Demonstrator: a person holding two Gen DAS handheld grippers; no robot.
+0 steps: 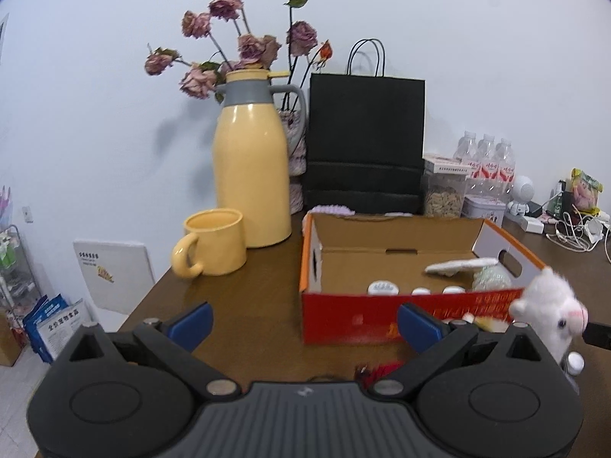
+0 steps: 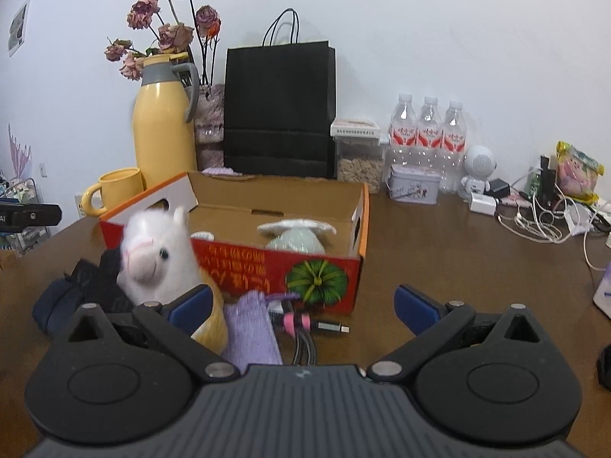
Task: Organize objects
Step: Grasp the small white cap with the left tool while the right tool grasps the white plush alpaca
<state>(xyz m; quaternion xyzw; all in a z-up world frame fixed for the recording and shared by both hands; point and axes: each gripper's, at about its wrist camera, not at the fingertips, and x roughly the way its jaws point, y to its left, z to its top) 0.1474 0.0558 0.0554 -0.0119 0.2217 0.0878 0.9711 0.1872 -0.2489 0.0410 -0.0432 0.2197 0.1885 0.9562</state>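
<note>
Item 1. Left gripper [image 1: 304,322], black body with blue finger pads: jaws wide apart, holding nothing, hovering over the dark brown wooden table [image 1: 244,305] just short of the near wall of the red-and-orange open cardboard box [image 1: 343,315].

Item 2. Right gripper [image 2: 303,305], same make: jaws wide apart, empty, poised over loose goods at the box's near right corner.

Item 3. White plush alpaca toy [image 2: 156,255], soft pile, pink muzzle: sits outside the box, touching or just beside its near wall, to the left of the right gripper. It stands upright, long axis roughly vertical, ears up, and faces the right wrist camera.

Item 4. Lilac knitted cloth piece [image 2: 250,332] and black cable with pink band [image 2: 298,324]: on the table between the right gripper and the box. The cable's long axis runs roughly along the box front, its metal plug pointing right.

Item 5. Box contents: pale green bundle under a white lid-like piece [image 2: 296,238]; small white caps [image 1: 420,291].

Handling note (judgement): the next step looks like picking up a loose item for the box. For the plush, close across the narrow body below the head, squeeze gently since the pile compresses, lift clear of the box wall, and release over bare floor.
</note>
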